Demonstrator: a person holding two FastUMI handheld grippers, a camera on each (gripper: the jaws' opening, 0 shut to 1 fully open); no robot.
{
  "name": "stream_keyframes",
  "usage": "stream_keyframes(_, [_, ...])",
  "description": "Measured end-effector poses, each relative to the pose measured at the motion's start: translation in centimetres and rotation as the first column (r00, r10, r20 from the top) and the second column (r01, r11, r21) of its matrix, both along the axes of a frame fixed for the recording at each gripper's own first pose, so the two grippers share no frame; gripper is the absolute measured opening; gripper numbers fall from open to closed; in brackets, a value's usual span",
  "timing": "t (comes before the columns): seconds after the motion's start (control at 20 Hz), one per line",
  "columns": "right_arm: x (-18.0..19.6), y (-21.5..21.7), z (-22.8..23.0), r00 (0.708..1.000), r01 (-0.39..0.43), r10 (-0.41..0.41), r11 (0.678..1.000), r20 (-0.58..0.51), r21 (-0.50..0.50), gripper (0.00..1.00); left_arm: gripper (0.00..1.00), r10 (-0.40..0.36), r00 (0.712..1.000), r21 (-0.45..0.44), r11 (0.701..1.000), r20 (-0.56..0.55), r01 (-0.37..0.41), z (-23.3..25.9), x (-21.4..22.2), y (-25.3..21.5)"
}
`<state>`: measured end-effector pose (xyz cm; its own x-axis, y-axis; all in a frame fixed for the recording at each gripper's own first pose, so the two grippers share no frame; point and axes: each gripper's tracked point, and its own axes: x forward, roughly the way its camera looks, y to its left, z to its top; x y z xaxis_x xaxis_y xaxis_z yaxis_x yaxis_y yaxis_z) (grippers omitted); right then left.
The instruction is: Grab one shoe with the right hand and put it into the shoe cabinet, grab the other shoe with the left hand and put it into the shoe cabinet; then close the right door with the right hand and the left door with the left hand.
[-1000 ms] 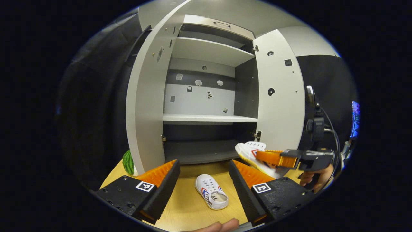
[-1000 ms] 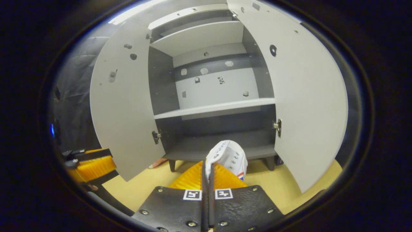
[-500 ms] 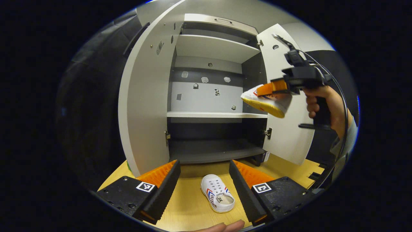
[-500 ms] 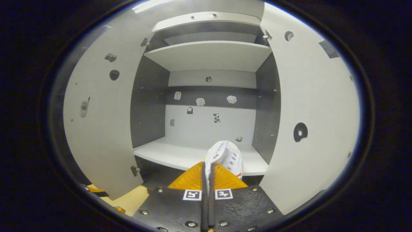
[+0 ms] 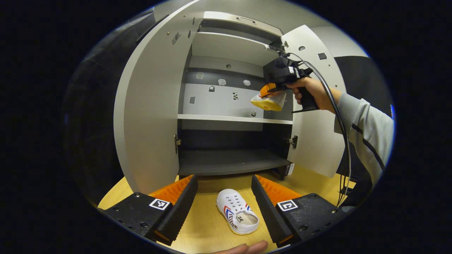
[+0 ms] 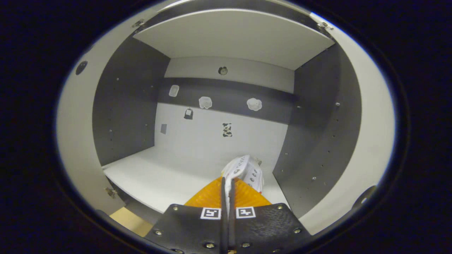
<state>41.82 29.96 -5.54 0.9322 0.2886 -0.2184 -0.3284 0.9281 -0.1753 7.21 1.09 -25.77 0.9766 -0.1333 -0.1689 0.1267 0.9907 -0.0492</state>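
Note:
A white shoe (image 5: 237,216) with red and blue stripes lies on the wooden floor, toe toward the cabinet, between the fingers of my open left gripper (image 5: 224,192), untouched. My right gripper (image 6: 227,185) is shut on the side wall of the other white shoe (image 6: 247,170), holding it above the right end of the white middle shelf (image 6: 155,176). In the left gripper view that right gripper (image 5: 270,91) and its yellow-soled shoe (image 5: 267,102) hang just above the middle shelf (image 5: 226,118), held by a hand in a grey sleeve. Both cabinet doors stand open.
The left door (image 5: 148,116) and right door (image 5: 312,137) swing wide toward me. A dark lower shelf (image 5: 229,160) sits under the white one. A cable (image 5: 340,120) trails from the right gripper. A fingertip (image 5: 247,248) shows at the bottom edge.
My right gripper has carried its shoe up from near the floor and forward into the cabinet's middle compartment. My left gripper stayed open over the floor shoe, shifting only slightly.

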Motion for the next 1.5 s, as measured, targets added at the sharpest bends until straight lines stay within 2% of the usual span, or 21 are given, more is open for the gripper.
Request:
stream_keyframes(0.3, [5.4,1.1,-2.7,0.999,0.035,-0.038,0.996,-0.034,-0.082,0.01,0.95,0.005,1.000,0.016,1.000,-0.018,-0.004,-1.2,-0.3,-0.1])
stream_keyframes(0.4, [6.3,0.7,-3.9,0.997,0.061,-0.067,0.991,-0.046,-0.117,0.02,0.95,0.013,0.999,0.026,1.000,-0.036,-0.012,-1.7,-0.3,-0.1])
stream_keyframes(0.5, [6.1,0.9,-3.6,0.997,0.068,-0.072,0.992,-0.036,-0.106,0.02,0.95,0.009,0.998,0.037,0.999,-0.056,-0.007,-2.2,-0.3,-0.3])
stream_keyframes(0.6, [5.1,0.6,-1.1,0.997,0.068,-0.063,0.991,0.047,-0.114,0.15,0.95,0.003,0.997,0.044,0.999,-0.073,0.000,-2.5,-0.1,-0.6])
stream_keyframes(0.65, [4.6,0.3,0.0,0.994,0.077,-0.066,0.988,0.090,-0.135,0.29,0.95,0.003,0.997,0.045,0.999,-0.079,0.001,-2.6,-0.1,-0.7])
stream_keyframes(0.7, [3.4,-0.1,1.0,0.990,0.090,-0.072,0.985,0.123,-0.150,0.28,0.95,0.005,0.997,0.044,0.999,-0.079,-0.002,-2.7,-0.1,-0.7])
stream_keyframes(0.85, [-1.8,-1.5,3.5,0.978,0.136,-0.105,0.976,0.181,-0.171,0.82,0.95,0.025,0.995,0.058,0.998,-0.093,-0.019,-3.3,0.2,-0.4])
stream_keyframes(0.95, [-5.9,-1.3,4.8,0.976,0.117,-0.094,0.987,0.196,-0.109,0.99,0.95,0.044,0.993,0.062,0.997,-0.110,-0.038,-3.7,0.3,0.0])
stream_keyframes(1.2, [-18.8,-4.9,5.4,0.953,0.149,-0.141,0.989,0.269,-0.010,0.98,0.95,0.066,0.992,0.033,0.997,-0.112,-0.063,-4.4,0.7,0.5])
stream_keyframes(1.3, [-24.4,-6.0,3.7,0.948,0.131,-0.136,0.991,0.288,0.038,0.98,0.95,0.051,0.987,0.000,0.999,-0.149,-0.052,-5.8,0.6,0.0])
stream_keyframes(1.5, [-33.4,-10.2,-1.3,0.948,0.207,-0.226,0.973,0.225,0.102,0.98,0.94,-0.003,0.964,-0.031,1.000,-0.265,-0.006,-9.2,0.2,-1.7])
